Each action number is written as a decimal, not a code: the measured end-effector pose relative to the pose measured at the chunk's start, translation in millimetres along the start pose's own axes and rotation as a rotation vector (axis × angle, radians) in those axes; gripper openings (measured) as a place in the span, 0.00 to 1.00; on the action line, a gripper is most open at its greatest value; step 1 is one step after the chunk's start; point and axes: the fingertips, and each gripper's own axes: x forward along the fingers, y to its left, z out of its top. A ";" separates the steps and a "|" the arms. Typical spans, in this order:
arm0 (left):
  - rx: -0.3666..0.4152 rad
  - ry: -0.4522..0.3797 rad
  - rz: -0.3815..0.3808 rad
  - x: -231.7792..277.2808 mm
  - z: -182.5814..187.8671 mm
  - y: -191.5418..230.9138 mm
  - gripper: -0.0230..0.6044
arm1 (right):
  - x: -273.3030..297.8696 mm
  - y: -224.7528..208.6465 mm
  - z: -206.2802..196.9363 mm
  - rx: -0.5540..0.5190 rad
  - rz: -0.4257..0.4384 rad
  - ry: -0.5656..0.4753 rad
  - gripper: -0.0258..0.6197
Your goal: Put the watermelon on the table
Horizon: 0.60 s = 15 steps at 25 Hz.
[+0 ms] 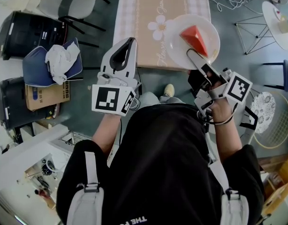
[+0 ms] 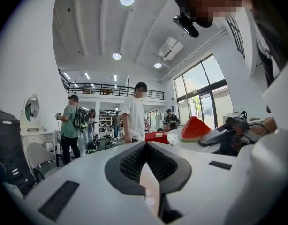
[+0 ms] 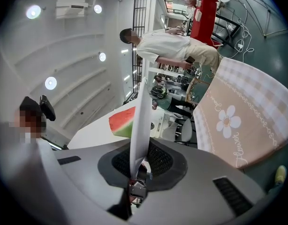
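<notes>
ok so the watermelon (image 1: pixel 194 37) is a single wedge sitting on a white plate (image 1: pixel 174 49), rind down and red ridge up (left gripper view shows the green strip along the bottom, peak on top). From the head view its long axis runs diagonal across the plate, far-left to near-right, and the narrower end looks aimed at the plate's near rim. The right tongs (image 1: pixel 193 56) are clenched on that near rim. Right gripper view has the plate edge-on, pinched right in the tongs, w/ the wedge just past them on the plate's top side. Plate isn't lying flat on anything afaict. The surface (image 1: pixel 144 13), w/ its pink checked cloth and flower print, is under and to the left of the plate. In the right gripper view there's a gap btwn plate and cloth, so the plate hangs over the near-right corner. Left tongs (image 1: pixel 131 42) are off to the plate's left, well apart from it, tips pressed together w/ nothing in them. Further left of the plate, on the floor (image 1: pixel 90 48): a chair (image 1: pixel 76 3), a blue cushion (image 1: pixel 41 64) w/ a white cloth (image 1: pixel 62 60) on it, and a cardboard box (image 1: pixel 41 96). A few ppl (image 2: pixel 134 114) stand in the bg left of the plate in the left gripper view.
</notes>
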 end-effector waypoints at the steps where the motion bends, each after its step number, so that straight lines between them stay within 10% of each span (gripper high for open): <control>1: 0.002 -0.002 0.002 -0.8 1.8 -0.4 0.05 | 0.2 0.7 -0.2 0.001 0.003 0.002 0.09; 15: 0.008 -0.007 -0.003 3.9 6.6 -3.8 0.05 | 4.1 2.0 4.6 0.003 0.012 0.017 0.09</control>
